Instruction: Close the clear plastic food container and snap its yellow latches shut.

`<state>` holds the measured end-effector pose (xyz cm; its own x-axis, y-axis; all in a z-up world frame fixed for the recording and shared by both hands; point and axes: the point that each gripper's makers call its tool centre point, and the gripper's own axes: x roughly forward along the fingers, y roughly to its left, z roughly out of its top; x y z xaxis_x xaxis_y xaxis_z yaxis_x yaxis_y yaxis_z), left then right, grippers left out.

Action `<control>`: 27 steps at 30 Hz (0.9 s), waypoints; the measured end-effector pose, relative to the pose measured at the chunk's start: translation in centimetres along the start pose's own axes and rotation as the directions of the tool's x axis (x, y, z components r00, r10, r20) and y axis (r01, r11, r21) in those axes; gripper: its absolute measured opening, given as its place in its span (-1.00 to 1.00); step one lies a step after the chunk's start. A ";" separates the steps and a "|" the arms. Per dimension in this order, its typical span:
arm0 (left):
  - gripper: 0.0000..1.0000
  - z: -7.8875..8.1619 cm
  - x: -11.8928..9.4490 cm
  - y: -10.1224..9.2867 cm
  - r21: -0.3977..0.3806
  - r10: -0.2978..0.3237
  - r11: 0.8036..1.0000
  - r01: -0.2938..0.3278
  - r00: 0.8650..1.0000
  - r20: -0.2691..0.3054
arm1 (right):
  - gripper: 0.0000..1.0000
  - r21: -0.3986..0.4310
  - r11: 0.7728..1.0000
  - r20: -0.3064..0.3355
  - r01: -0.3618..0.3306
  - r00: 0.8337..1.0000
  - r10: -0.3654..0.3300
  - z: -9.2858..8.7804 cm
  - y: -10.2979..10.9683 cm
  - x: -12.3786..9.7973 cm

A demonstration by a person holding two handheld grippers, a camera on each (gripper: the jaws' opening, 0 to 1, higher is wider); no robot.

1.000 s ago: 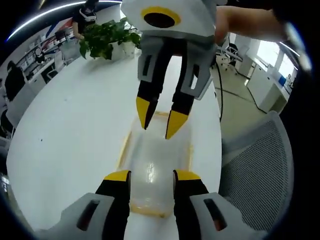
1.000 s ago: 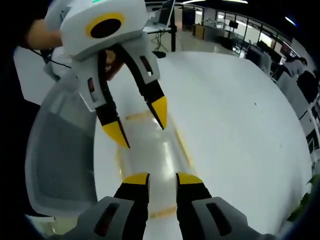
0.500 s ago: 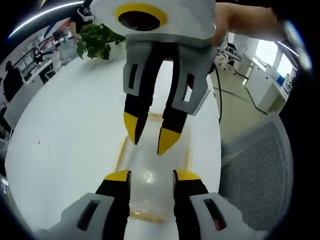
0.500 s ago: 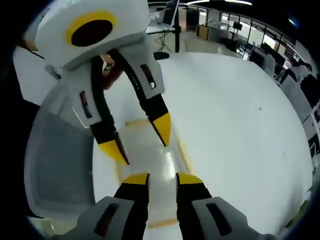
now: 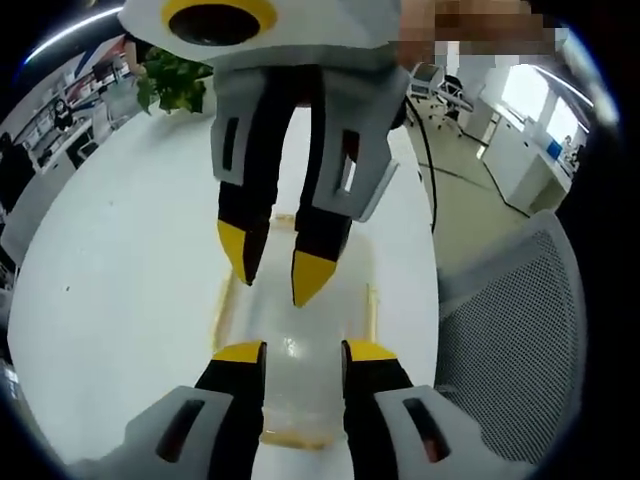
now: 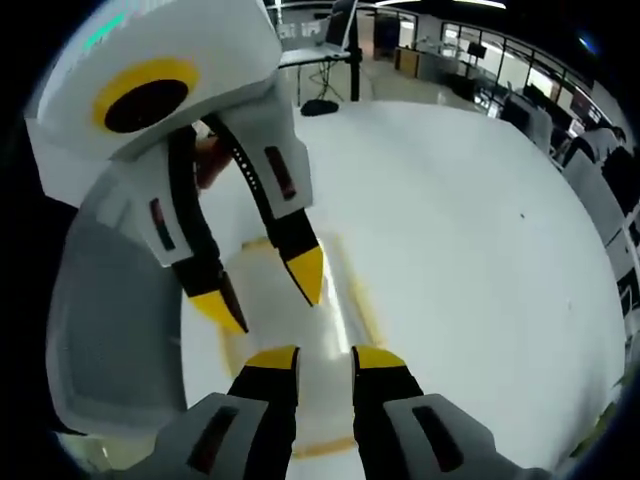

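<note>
We see the clear container point(image 5: 300, 345) on the white table point(image 5: 120, 280), long axis running between the facing grippers, left gripper point(image 5: 293, 351) and right gripper point(image 6: 311, 353) both narrowly parted, gripping nothing.

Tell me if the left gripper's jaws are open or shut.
Open. In the left gripper view, the left gripper has a clear gap between its yellow tips, with the clear container visible through it on the white table.

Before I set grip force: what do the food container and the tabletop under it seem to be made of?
Food container: looks like clear glossy plastic, see-through with a bright glare spot; its yellow rim looks opaque, probably plastic too. Tabletop: smooth white, faintly shiny, perhaps laminate; hard to tell.
</note>
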<state>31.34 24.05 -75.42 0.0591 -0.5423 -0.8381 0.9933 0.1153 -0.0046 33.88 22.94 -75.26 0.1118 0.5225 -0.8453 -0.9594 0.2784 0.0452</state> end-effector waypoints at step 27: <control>-0.08 0.1 0.4 -1.0 0.066 -0.017 0.998 0.016 1.000 0.018 | -0.35 0.038 0.999 0.015 0.012 1.000 -0.013 0.8 -2.3 0.7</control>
<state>30.39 23.66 -75.72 0.0442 -0.5593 -0.8278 0.9985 0.0513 0.0186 36.36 23.27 -75.50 0.1282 0.5309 -0.8377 -0.9473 0.3155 0.0550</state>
